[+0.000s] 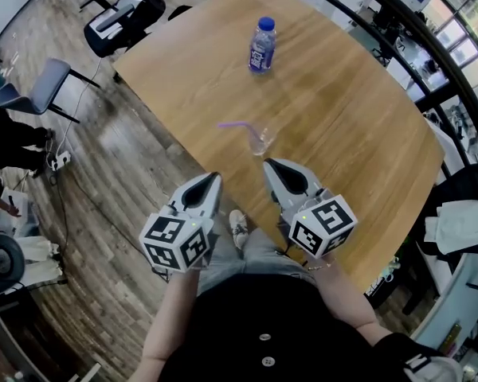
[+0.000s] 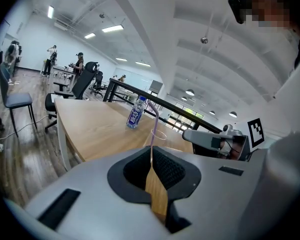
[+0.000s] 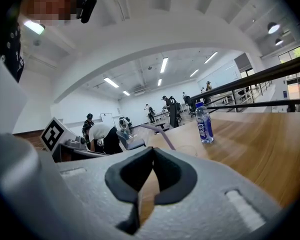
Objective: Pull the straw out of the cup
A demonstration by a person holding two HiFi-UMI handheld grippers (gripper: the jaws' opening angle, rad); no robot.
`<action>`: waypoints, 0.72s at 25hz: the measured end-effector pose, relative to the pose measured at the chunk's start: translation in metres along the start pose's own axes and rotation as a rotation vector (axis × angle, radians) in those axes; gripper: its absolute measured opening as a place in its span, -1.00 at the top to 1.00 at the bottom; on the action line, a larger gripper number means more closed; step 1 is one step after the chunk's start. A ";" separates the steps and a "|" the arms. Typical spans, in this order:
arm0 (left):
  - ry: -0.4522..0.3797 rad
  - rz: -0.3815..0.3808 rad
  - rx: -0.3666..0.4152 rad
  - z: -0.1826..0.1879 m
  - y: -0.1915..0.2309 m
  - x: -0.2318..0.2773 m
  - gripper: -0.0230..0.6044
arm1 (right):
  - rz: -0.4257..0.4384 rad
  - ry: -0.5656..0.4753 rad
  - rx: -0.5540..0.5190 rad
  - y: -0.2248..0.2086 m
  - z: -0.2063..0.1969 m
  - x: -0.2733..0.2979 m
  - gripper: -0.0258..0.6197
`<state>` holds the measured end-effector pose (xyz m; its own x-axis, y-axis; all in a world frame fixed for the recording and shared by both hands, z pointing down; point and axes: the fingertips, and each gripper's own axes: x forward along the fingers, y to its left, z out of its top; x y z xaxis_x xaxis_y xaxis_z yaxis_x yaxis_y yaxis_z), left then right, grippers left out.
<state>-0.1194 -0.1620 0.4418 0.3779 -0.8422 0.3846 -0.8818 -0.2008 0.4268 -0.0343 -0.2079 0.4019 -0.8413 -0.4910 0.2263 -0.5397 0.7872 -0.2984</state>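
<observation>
Both my grippers are held low at the wooden table's (image 1: 342, 110) near edge, tips aimed fwd. Left gripper (image 1: 213, 180) sits by the edge, right gripper (image 1: 269, 166) just short of the cup. Jaws on both are pressed together w/ nothing between. One clear plastic cup (image 1: 263, 142) holds one purple bendy straw (image 1: 237, 124), leaning left. One water bottle (image 1: 261, 46) stands well beyond, blue-purple label, print unreadable.

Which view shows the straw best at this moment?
The head view: the purple straw shows whole from above, its bent top leaning left out of the clear cup. The left gripper view shows it rising above the jaws, base hidden. The right gripper view shows only its bent upper part.
</observation>
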 end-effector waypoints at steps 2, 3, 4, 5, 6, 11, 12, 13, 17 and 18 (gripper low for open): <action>0.001 -0.005 -0.011 0.001 0.002 0.002 0.84 | 0.001 0.006 0.005 0.000 -0.001 0.001 0.92; 0.001 -0.010 -0.014 0.002 0.002 0.003 0.84 | -0.002 0.010 0.006 -0.001 -0.002 0.000 0.92; 0.000 -0.016 -0.015 0.003 0.003 0.005 0.84 | -0.008 0.013 0.005 -0.001 -0.002 -0.001 0.92; -0.001 -0.022 -0.014 0.005 0.003 0.006 0.84 | -0.017 0.016 0.002 -0.002 -0.003 -0.001 0.92; -0.003 -0.028 -0.012 0.007 0.005 0.007 0.84 | -0.027 0.018 -0.001 -0.002 -0.003 -0.001 0.92; 0.010 -0.066 -0.001 0.013 0.009 0.010 0.84 | -0.064 0.045 -0.021 -0.005 -0.005 0.008 0.92; 0.016 -0.076 -0.001 0.013 0.009 0.009 0.84 | -0.072 0.048 -0.024 -0.005 -0.004 0.011 0.92; 0.022 -0.084 -0.001 0.012 0.009 0.009 0.84 | -0.079 0.049 -0.029 -0.004 -0.003 0.013 0.92; 0.044 -0.110 -0.005 0.011 0.013 0.009 0.84 | -0.098 0.046 -0.062 0.001 0.003 0.021 0.92; 0.045 -0.116 -0.003 0.013 0.014 0.010 0.84 | -0.101 0.050 -0.079 0.003 0.004 0.024 0.92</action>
<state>-0.1317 -0.1800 0.4415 0.4892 -0.7903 0.3688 -0.8307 -0.2935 0.4730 -0.0556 -0.2188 0.4031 -0.7789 -0.5519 0.2979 -0.6161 0.7623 -0.1984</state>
